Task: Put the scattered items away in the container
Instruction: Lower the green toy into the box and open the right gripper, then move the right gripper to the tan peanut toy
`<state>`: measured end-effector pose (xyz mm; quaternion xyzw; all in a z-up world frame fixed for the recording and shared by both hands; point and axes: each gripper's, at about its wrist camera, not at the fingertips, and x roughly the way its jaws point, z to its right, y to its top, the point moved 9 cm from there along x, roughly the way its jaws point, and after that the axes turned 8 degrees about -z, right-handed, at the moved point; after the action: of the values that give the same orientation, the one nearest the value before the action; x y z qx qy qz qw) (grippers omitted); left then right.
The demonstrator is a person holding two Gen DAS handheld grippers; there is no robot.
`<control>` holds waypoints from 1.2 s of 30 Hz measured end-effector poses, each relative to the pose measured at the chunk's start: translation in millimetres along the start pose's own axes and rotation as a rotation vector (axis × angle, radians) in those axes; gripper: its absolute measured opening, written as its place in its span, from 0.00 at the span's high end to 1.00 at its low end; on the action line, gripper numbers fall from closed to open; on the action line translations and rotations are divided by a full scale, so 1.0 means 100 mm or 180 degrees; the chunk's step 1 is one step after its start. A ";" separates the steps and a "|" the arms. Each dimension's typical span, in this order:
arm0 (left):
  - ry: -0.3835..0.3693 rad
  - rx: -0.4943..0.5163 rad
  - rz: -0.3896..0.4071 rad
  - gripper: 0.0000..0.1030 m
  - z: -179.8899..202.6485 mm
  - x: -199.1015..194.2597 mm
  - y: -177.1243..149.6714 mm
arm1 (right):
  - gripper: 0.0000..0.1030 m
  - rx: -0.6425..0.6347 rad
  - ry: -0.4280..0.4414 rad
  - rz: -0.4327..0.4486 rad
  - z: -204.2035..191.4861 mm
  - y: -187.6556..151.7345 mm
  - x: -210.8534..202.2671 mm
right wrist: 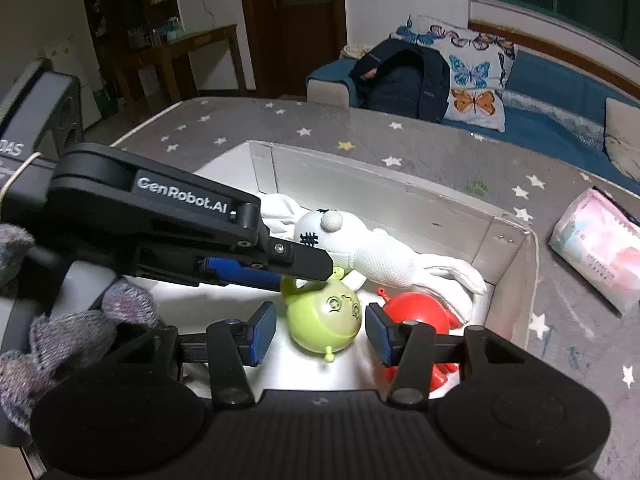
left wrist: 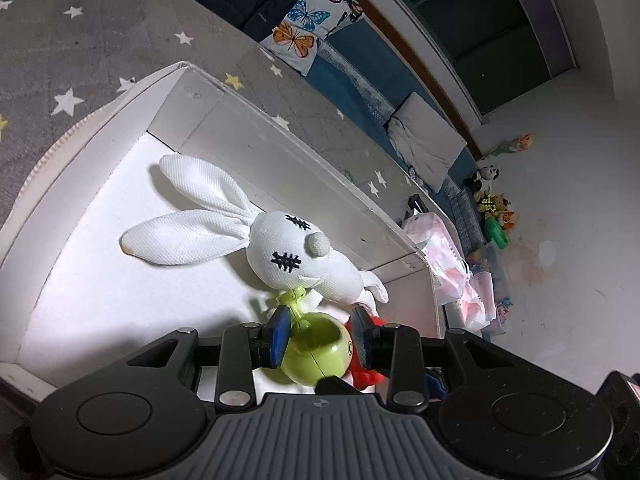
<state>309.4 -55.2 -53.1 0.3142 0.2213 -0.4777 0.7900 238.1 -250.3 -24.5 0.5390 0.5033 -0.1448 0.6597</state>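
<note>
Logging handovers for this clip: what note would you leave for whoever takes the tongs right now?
Left tongs: flanking the green toy, grip unclear.
Right tongs: open, empty, above that toy.
Done: white bunny, green toy and red toy lie inside the white box.
To do: draw the left tongs clear; the tissue pack outside the box may be next.

A home living room: blue sofa (right wrist: 560, 92) with butterfly cushion (right wrist: 472, 88) (backpack (right wrist: 404, 80) beside it), wooden door (right wrist: 296, 24) far left.

Both wrist views close above the white box (left wrist: 280, 140) (right wrist: 400, 184), angled down, sharing its toy-filled interior.
</note>
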 end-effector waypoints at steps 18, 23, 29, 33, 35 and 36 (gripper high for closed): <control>-0.0117 0.0324 0.0312 0.65 0.31 -0.57 -0.38 | 0.43 -0.0031 -0.0043 0.0576 -0.26 -0.47 -0.77; -0.0156 0.0362 0.0344 0.65 0.32 -0.71 -0.58 | 0.43 0.0020 -0.0069 0.0559 -0.29 -0.70 -0.76; -0.0217 0.0416 0.0300 0.65 0.32 -0.79 -0.88 | 0.42 0.0141 -0.0115 0.0501 -0.29 -1.00 -0.68; -0.0154 0.0453 0.0223 0.65 0.28 -0.72 -1.06 | 0.42 0.0213 -0.0145 0.0458 -0.27 -1.14 -0.62; -0.0141 0.0402 0.0155 0.65 0.23 -0.65 -1.13 | 0.42 0.0245 -0.0176 0.0454 -0.25 -1.18 -0.61; -0.0133 0.0374 0.0132 0.65 0.21 -0.62 -1.15 | 0.42 0.0266 -0.0187 0.0453 -0.23 -1.19 -0.60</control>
<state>180.0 -71.2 -30.9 0.3545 0.1697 -0.4799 0.7844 112.2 -296.4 -40.2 0.5960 0.4377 -0.1342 0.6597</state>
